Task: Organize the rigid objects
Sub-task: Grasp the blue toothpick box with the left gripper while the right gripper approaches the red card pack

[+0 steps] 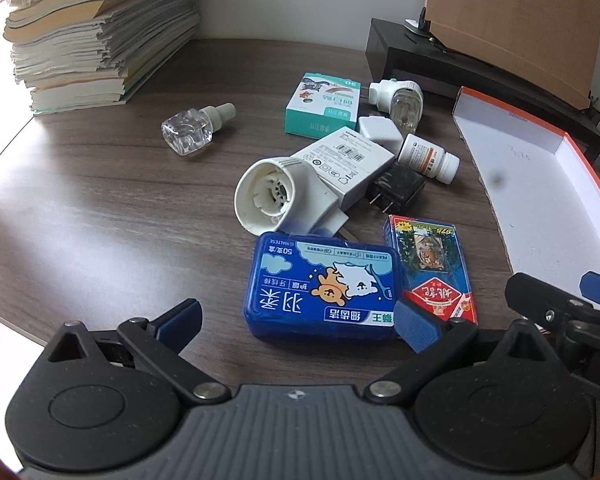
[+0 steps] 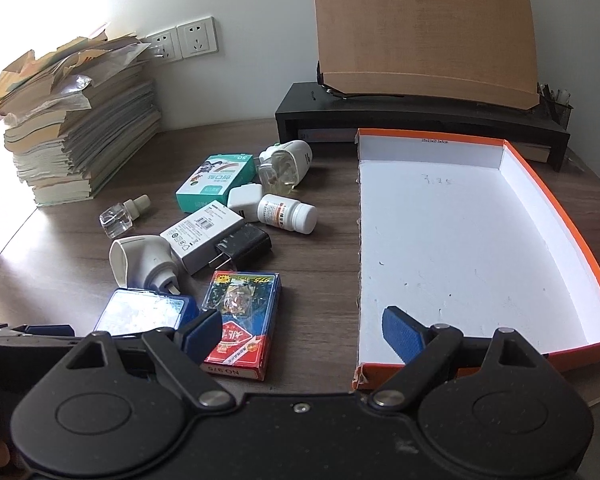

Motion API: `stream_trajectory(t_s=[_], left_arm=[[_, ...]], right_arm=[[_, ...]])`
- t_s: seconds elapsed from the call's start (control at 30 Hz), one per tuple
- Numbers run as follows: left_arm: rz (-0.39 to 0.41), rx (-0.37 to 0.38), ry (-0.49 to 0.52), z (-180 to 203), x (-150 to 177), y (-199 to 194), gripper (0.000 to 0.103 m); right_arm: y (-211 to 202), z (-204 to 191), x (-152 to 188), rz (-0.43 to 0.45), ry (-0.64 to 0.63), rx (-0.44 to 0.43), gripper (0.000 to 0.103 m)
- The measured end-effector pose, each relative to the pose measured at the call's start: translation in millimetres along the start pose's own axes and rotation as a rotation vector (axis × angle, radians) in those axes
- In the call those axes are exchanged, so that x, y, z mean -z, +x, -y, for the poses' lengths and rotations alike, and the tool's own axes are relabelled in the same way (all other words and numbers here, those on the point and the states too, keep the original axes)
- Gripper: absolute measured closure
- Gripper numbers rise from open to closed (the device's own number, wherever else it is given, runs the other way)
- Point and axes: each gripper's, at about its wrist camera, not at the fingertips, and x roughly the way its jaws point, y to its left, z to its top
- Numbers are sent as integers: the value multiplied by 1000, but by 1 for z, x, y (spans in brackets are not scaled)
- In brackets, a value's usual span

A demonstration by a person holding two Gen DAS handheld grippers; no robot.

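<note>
Left tool (image 1: 298, 322) jaws spread fully wide, nothing between the blue pads (image 1: 416, 326), tilted steeply down. Right tool (image 2: 302, 336) also wide open, pads (image 2: 402, 334) clear of everything, nothing gripped, angled down a bit less steeply. The two sit side by side: the right tool's tip shows at the right edge of the left wrist view, the left tool's at the left edge of the right wrist view.

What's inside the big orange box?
Nothing. The orange box shows only its bare white floor with a few scuffs and small pen marks. The right claw covers a bit of its near edge, so that corner stays unseen.
</note>
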Motion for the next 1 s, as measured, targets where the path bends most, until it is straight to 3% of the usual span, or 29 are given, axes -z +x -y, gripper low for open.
stream_trajectory(t_s=[1.0], left_arm=[[3, -2, 23, 11, -4, 24, 0]], right_arm=[[3, 8, -3, -4, -9, 11, 1]])
